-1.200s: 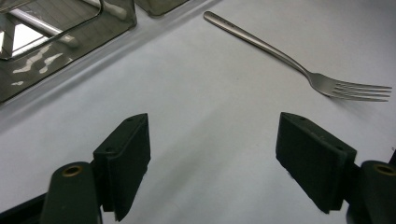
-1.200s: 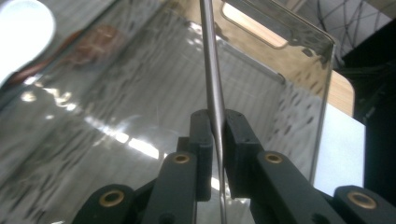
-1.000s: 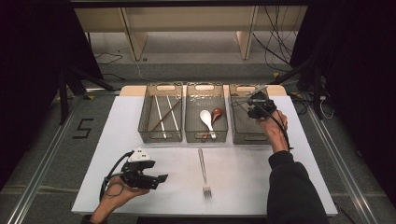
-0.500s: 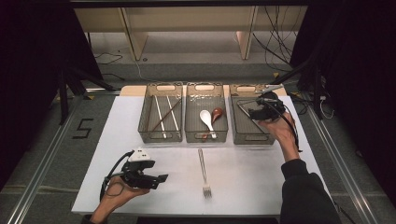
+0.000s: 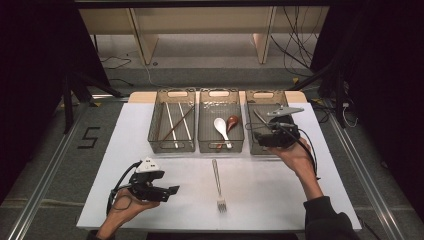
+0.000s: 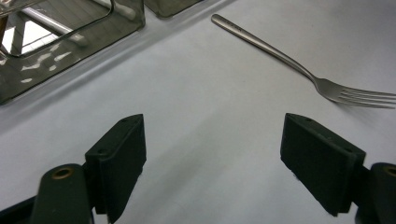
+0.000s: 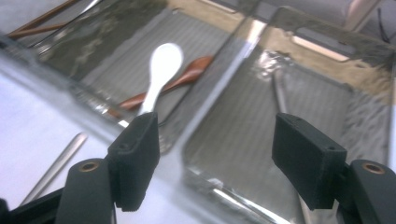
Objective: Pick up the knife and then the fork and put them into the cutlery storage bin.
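A steel fork (image 5: 217, 182) lies on the white table, tines toward the person; the left gripper view has the fork (image 6: 303, 70) ahead and to the right. My left gripper (image 5: 171, 190) rests low at the front left, open and empty (image 6: 212, 140). My right gripper (image 5: 257, 138) hovers at the front edge of the right-hand clear bin (image 5: 250, 107), open with nothing between its jaws (image 7: 215, 140). A thin metal utensil (image 7: 279, 93) lies inside that bin. The middle bin holds a white spoon (image 7: 161, 70) and a brown spoon (image 7: 187, 77).
Three clear bins stand in a row at the back of the table; the left bin (image 5: 152, 125) holds chopsticks (image 5: 172, 125). The fork's handle (image 7: 56, 163) lies close before the middle bin (image 5: 202, 125). Cables trail from both grippers.
My right gripper has drawn back from over the right bin's far part toward the person, ending at the bin's front edge. The left gripper and the fork have stayed put.
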